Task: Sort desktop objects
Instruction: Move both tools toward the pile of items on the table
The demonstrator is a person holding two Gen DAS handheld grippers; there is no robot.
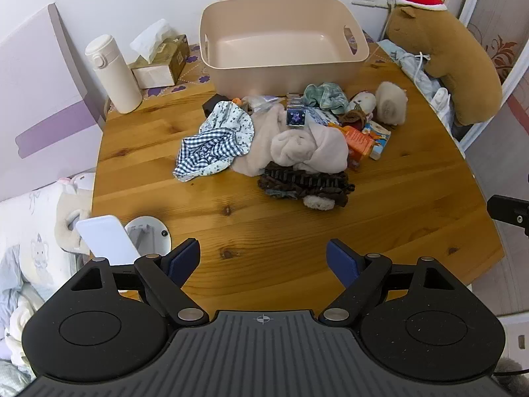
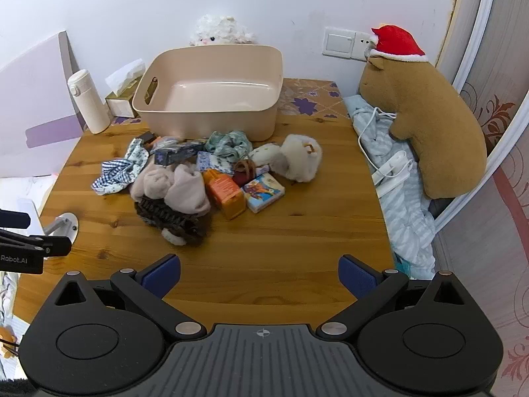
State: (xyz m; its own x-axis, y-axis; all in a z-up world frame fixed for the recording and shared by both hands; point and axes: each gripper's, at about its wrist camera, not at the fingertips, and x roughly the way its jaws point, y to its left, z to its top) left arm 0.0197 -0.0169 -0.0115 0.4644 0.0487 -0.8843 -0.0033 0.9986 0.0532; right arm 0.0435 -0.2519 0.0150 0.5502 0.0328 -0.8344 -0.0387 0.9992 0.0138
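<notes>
Wooden tabletop (image 1: pixel 297 231) in a small bedroom corner, white wall behind, and both tools hang over the bare near edge. Left gripper (image 1: pixel 263 261) has its jaws wide apart, holding nothing; right gripper (image 2: pixel 259 276), same story.

Going outward, the pile sits mid-table, just in front of the beige bin (image 1: pixel 281 33), which looks empty. Nearest item is a dark knitted thing (image 1: pixel 304 183), soft and floppy, so I'd pinch a bunched fold rather than an edge. Behind it, touching, is a pink fleece cloth (image 1: pixel 304 149), light but bulky, likely to drag neighbours along. The checked blue cloth (image 1: pixel 211 147) on the left is thin; grab where it's crumpled.

Over on the right, the orange box (image 2: pixel 226 192) and the little tissue pack (image 2: pixel 263 192) look stiff and light, easy to take across the narrow sides, maybe a bit slick. The fluffy white toy (image 2: pixel 299 160) squishes anywhere.

Far left there's a white flask (image 1: pixel 112 72) and a tissue box (image 1: pixel 162 59); far right, a capybara plush (image 2: pixel 426 125) on bedding.
</notes>
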